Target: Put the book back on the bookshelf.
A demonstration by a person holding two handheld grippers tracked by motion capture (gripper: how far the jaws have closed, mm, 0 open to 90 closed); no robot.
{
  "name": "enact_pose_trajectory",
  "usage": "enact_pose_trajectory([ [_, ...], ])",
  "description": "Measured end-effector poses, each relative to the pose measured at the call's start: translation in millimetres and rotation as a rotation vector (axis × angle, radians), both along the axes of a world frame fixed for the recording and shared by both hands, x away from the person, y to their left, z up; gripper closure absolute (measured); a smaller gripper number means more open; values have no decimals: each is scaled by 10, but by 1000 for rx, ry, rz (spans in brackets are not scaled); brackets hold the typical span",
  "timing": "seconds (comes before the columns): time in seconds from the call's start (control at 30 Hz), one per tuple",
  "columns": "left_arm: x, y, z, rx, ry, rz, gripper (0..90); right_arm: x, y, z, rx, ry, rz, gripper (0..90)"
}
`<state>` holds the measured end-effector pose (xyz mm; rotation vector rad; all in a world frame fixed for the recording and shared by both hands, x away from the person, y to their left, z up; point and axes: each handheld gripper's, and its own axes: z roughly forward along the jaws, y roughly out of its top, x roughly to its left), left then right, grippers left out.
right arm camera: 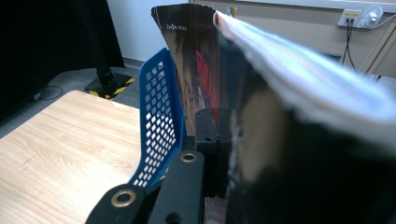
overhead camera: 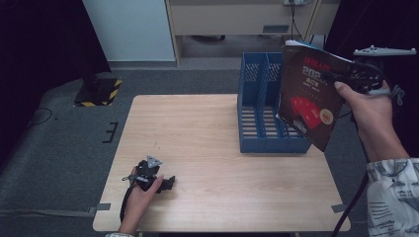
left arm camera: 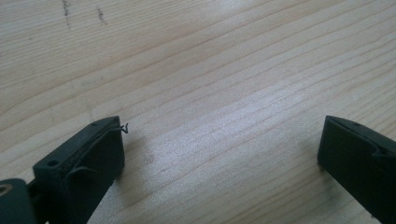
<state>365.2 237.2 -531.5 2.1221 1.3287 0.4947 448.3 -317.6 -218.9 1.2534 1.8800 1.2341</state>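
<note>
While held aloft, book [overhead camera: 311, 94] overlaps file rack [overhead camera: 257, 106] — table [overhead camera: 207, 143] below.

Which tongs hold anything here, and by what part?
The right tongs grip a dark book by its right edge, above the blue file rack. The left tongs are open on the table, holding nothing.

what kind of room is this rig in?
Probably an office or lab set up for recording: a lone wooden table on grey carpet, a stand base with hazard stripes, a wall socket, and a blue file rack beside a book.
</note>
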Motion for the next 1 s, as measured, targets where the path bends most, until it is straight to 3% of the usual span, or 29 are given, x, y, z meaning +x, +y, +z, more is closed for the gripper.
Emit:
enact_pose_trajectory([
  [0.6,-1,0,-2,-1,-2,0,0,-56,-198,36,-12,5,-64,871],
  [1.0,-3,-1,-2,-2,-3,0,0,138,-206,-33,-30,10,-168,871],
])
